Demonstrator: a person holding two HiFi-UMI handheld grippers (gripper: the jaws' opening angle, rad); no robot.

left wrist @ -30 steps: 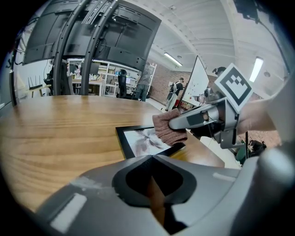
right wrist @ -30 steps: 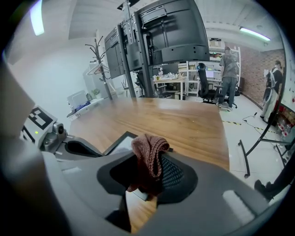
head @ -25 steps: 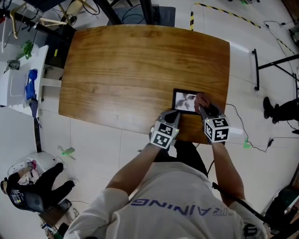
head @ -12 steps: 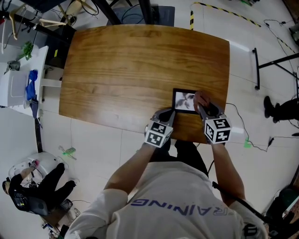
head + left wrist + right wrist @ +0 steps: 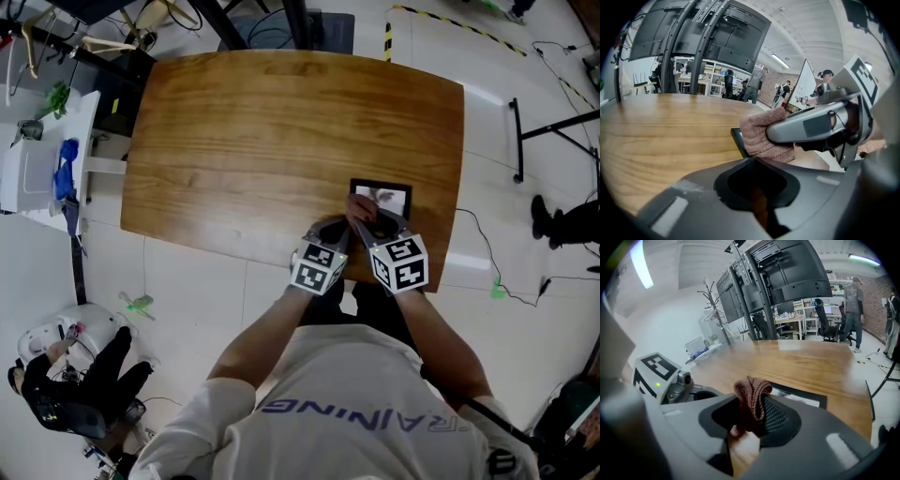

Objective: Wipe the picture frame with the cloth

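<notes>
Pinching the reddish-brown cloth (image 5: 752, 401) between its jaws, the right gripper (image 5: 362, 217) is holding it on the picture frame's (image 5: 391, 198) 8 o'clock corner, toward the wooden table's (image 5: 281, 131) 5 o'clock edge. The left gripper (image 5: 334, 231), jaws together and empty, is hovering just beside it at 8 o'clock.

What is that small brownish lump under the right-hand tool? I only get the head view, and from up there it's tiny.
Observer: A knitted reddish-brown cloth. The right gripper view shows it pinched between the jaws of the right gripper.
Operator: Is the other tool holding anything?
Observer: No. In the left gripper view, the left gripper has its jaws together with nothing between them.
Operator: Is the cloth actually on the picture?
Observer: It seems so. Seen low from the left gripper, it lies over the picture frame, leaving one black corner showing.
</notes>
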